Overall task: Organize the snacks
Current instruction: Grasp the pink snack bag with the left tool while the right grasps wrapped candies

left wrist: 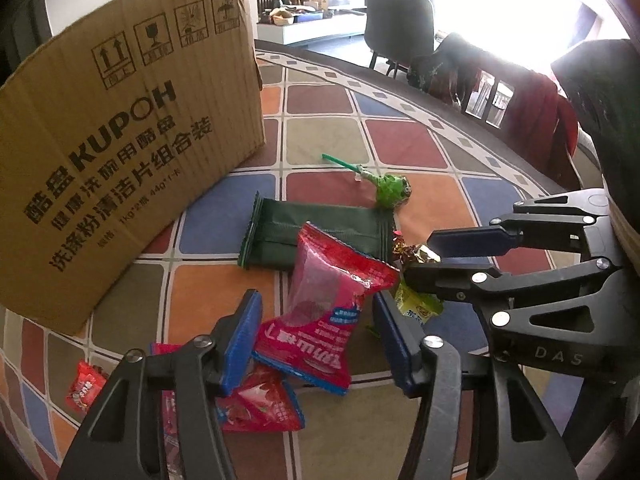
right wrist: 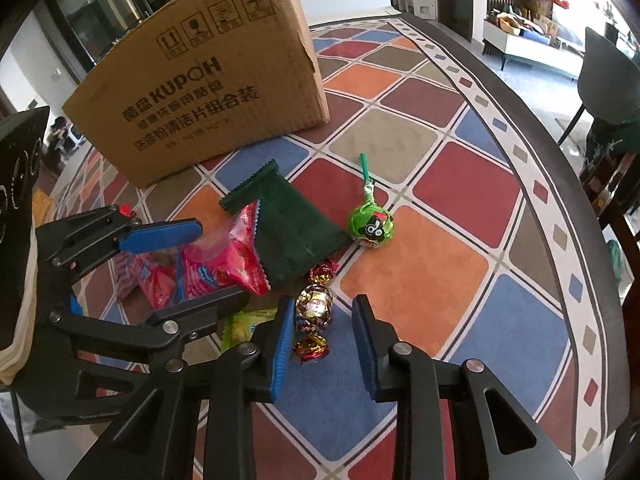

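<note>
My left gripper (left wrist: 316, 336) is open, its fingers on either side of a pink-red snack packet (left wrist: 324, 312) that lies in a pile on the table. My right gripper (right wrist: 322, 340) is open around a gold foil candy (right wrist: 314, 308). In the left wrist view the right gripper (left wrist: 424, 254) hangs over that gold candy (left wrist: 414, 254). A dark green packet (left wrist: 316, 236) and a green lollipop (left wrist: 394, 192) lie just beyond. A yellow-green packet (left wrist: 416, 306) lies under the right gripper. The cardboard box (left wrist: 120, 140) stands at the left.
Smaller red packets (left wrist: 260, 404) lie near the left fingers. The table has a chequered coloured cloth (right wrist: 460, 248). Chairs (left wrist: 400, 28) stand along the far edge. The left gripper shows in the right wrist view (right wrist: 192, 264).
</note>
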